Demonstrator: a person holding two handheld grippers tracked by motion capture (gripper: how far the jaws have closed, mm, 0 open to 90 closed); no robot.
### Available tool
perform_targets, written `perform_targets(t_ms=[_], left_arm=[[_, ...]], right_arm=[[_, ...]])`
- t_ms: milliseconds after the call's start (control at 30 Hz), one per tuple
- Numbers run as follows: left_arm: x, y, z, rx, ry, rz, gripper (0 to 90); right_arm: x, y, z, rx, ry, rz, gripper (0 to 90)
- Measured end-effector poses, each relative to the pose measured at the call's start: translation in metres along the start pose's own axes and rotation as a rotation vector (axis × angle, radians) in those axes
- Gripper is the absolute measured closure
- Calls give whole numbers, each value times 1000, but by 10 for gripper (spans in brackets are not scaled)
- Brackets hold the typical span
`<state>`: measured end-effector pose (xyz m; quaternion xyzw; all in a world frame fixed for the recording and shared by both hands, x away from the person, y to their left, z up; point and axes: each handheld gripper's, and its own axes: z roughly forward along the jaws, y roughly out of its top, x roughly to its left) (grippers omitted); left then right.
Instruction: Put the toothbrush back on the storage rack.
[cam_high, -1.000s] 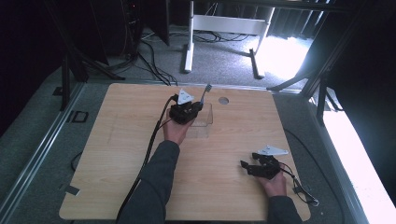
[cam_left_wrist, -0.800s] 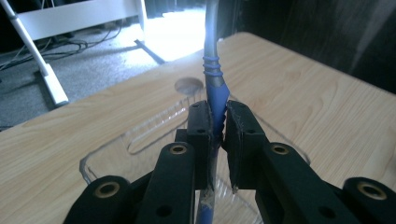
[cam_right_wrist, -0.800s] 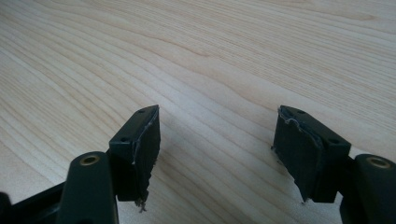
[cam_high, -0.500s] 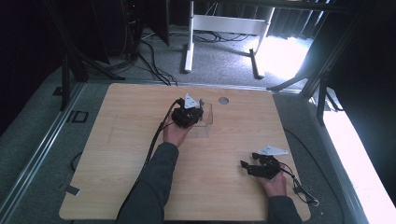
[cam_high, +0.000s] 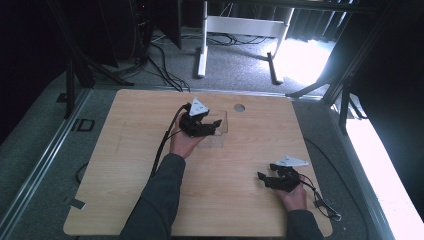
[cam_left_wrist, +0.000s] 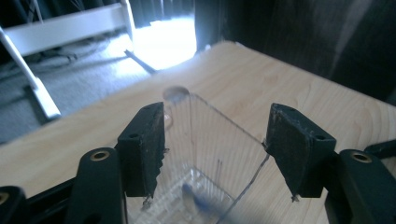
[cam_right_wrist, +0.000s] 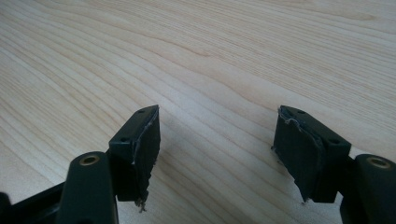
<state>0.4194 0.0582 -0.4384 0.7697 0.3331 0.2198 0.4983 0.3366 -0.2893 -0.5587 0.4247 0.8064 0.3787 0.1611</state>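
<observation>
Between left gripper (cam_left_wrist: 215, 144) jaws, blurred clear box (cam_left_wrist: 210, 154)

Lab recording bay, dark curtains (cam_high: 30, 45), floor cables (cam_high: 165, 62), bare wooden table (cam_high: 125, 150)

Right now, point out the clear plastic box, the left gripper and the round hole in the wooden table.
clear plastic box (cam_left_wrist: 219, 154), left gripper view, its ribbed wall between the jaws.
left gripper (cam_high: 212, 127), high view, between its fingertips.
round hole (cam_high: 239, 107), high view, its grey centre.
</observation>
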Motion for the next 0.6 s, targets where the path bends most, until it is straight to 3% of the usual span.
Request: perform_targets(t_ms=[100,333,400,600], left_arm=[[3,4,-13,-37,3,-11,368],[11,5,-24,-37,29,-20,377],[18,1,-27,-6,53,-54,407],[29,-12,-37,-15,102,-105,445]], right_arm=[[0,0,0,0,-1,-2,315],[0,0,0,-1,-1,-3,315],[0,0,0,0,-1,-2,315],[0,0,0,0,3,3,314]])
